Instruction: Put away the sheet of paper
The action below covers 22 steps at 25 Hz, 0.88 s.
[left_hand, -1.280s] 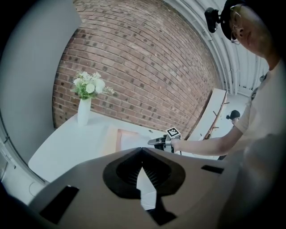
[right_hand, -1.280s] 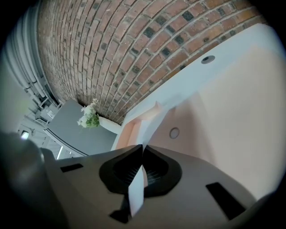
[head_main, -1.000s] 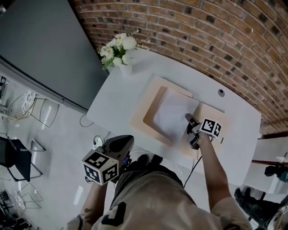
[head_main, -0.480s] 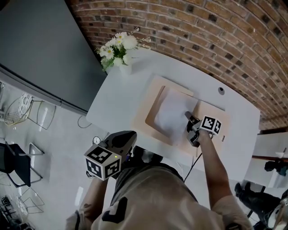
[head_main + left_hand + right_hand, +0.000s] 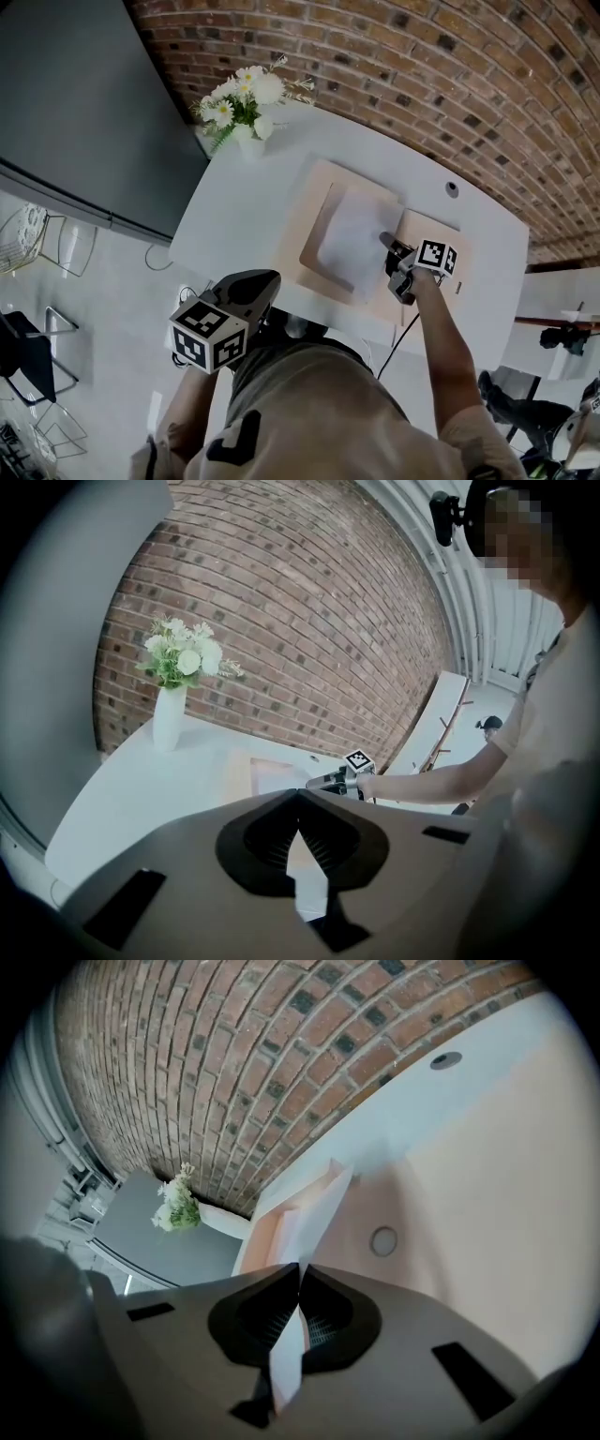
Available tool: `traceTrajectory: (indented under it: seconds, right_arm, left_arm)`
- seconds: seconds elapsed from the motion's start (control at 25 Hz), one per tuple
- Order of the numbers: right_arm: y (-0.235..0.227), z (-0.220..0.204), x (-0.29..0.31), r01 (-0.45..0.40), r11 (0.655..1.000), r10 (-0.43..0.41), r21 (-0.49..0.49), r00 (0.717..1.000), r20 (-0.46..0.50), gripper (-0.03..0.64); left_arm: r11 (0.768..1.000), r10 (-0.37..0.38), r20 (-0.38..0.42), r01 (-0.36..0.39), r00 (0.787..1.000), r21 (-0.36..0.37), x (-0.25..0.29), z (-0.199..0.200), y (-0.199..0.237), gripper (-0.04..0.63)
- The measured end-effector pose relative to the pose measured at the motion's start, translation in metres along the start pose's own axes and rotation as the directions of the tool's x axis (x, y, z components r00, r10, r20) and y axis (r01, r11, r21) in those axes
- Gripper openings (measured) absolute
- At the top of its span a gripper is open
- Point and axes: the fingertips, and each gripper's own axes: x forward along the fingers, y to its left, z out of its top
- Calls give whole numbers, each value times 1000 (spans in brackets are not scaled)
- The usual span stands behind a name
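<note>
A white sheet of paper (image 5: 349, 239) lies over an open beige folder (image 5: 316, 192) on the white table (image 5: 244, 202). My right gripper (image 5: 387, 244) is shut on the sheet's near right edge. In the right gripper view the sheet (image 5: 316, 1206) runs edge-on out of the closed right gripper (image 5: 300, 1271), lifted off the folder (image 5: 487, 1176). My left gripper (image 5: 266, 280) hangs off the table's near side, close to the person's body, shut with nothing in it. In its own view the left gripper (image 5: 298, 795) points at the table and the right gripper (image 5: 325, 783).
A white vase of flowers (image 5: 246, 105) stands at the table's far left corner. A round cable hole (image 5: 452, 188) sits at the far right, by the brick wall. The folder has a round snap button (image 5: 382, 1240). Wire chairs (image 5: 37, 234) stand on the floor at left.
The head view has drifted a little. My right gripper still holds the sheet's edge at about the same spot over the folder. The left gripper stays low beside the table.
</note>
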Motion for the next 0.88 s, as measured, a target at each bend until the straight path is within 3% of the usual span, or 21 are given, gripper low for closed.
traceTrajectory:
  seconds: [0.28, 0.48, 0.72, 0.88]
  right_arm:
    - [-11, -1, 9, 6, 994, -3, 105, 999, -32, 25]
    - [-23, -7, 18, 74, 990, -64, 117, 994, -83, 25]
    - [-14, -20, 23, 39, 987, -14, 156, 988, -157, 25]
    - [-20, -19, 24, 41, 976, -15, 212, 993, -121, 25]
  left_arm:
    - [1000, -10, -15, 10, 1000, -12, 8, 1, 6, 15]
    - [1000, 2, -29, -2, 1000, -10, 11, 1, 10, 15]
    - [1000, -2, -36, 2, 999, -11, 14, 2, 11, 15]
    - [1000, -6, -41, 5, 999, -8, 17, 4, 12, 15]
